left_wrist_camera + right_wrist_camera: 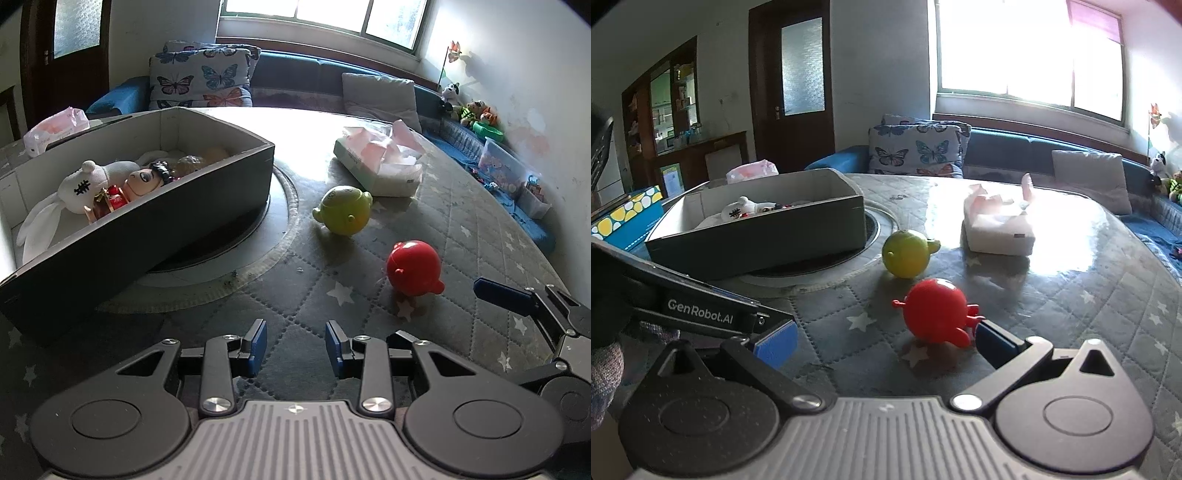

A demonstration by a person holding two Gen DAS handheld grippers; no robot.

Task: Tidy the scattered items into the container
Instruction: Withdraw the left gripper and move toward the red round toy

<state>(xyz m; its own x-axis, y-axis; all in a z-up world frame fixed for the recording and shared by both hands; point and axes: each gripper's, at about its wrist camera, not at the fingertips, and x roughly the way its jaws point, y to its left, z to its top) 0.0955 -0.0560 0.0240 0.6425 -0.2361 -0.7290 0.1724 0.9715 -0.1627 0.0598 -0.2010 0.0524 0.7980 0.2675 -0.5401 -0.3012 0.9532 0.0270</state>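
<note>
A dark open box (177, 218) stands on the round table and holds a white plush rabbit (79, 190), a doll head (146, 181) and other toys. It also shows in the right wrist view (757, 232). A round yellow-green toy (343, 210) (907, 254) and a round red toy (413, 267) (936, 315) lie on the quilted cover to the right of the box. My left gripper (295, 345) is open and empty, low over the cover. My right gripper (882, 339) is open, its right pad (995, 341) beside the red toy. One right finger (506, 293) shows in the left wrist view.
A tissue pack (380, 162) (999, 229) lies behind the toys. A pink packet (55, 127) lies behind the box. A sofa with a butterfly cushion (199, 79) runs along the far side. Small toys and a clear bin (498, 158) sit at the right wall. A blue spotted box (631, 210) is left.
</note>
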